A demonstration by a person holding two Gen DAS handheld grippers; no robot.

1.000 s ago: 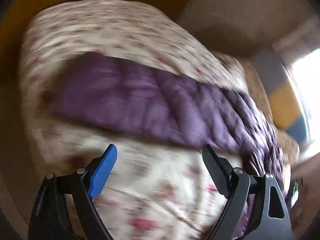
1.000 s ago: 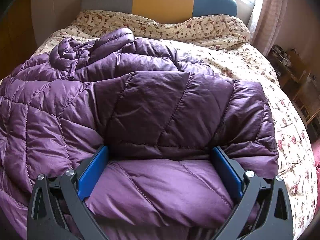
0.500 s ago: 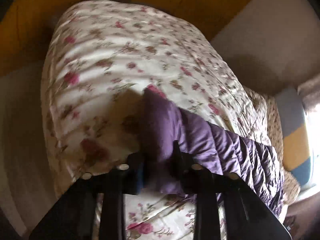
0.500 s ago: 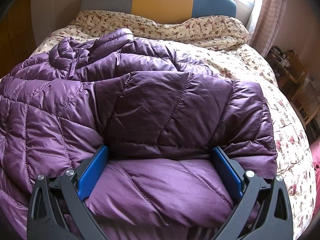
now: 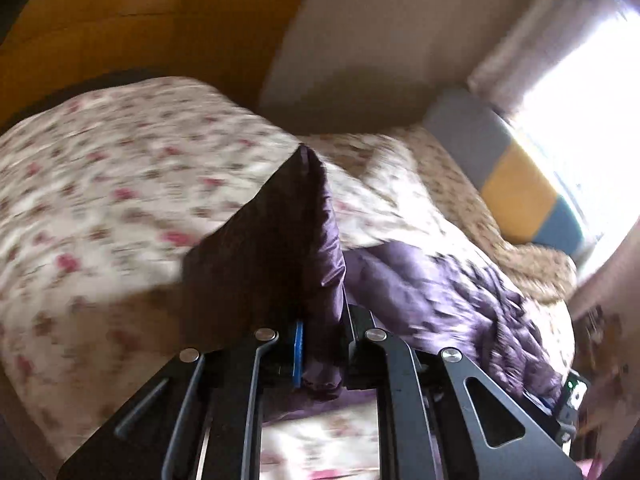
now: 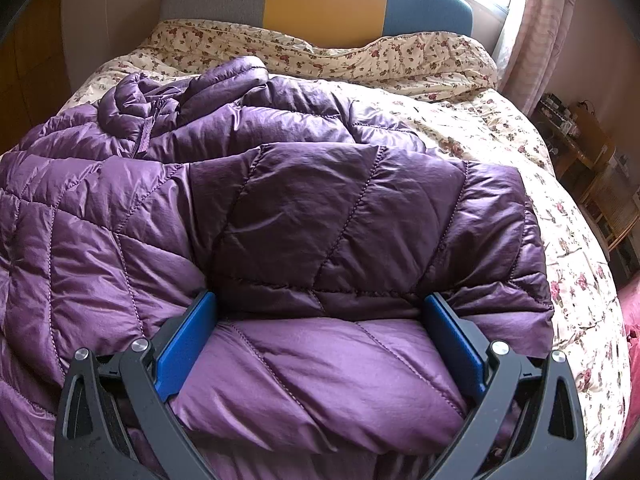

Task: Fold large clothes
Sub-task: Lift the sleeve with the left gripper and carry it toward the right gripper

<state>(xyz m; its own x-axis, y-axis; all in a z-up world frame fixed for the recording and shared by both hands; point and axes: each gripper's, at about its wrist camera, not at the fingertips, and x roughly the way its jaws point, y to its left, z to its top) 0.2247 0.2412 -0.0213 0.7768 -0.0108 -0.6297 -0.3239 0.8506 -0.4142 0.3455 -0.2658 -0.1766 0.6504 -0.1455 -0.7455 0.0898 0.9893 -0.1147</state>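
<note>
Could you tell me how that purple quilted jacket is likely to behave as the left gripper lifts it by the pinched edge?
The purple quilted jacket will probably drape limply: the fold in the left gripper already hangs in a soft peak. Its puffy panels suggest it is light for its bulk. The shiny fabric looks slippery, so it may slide on the floral bedspread.

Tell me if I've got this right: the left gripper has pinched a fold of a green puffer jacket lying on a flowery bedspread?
Not quite: the puffer jacket is purple, not green, as the right wrist view shows clearly. The rest holds: the left gripper has pinched a fold of it, and it lies on the flowery bedspread.
</note>
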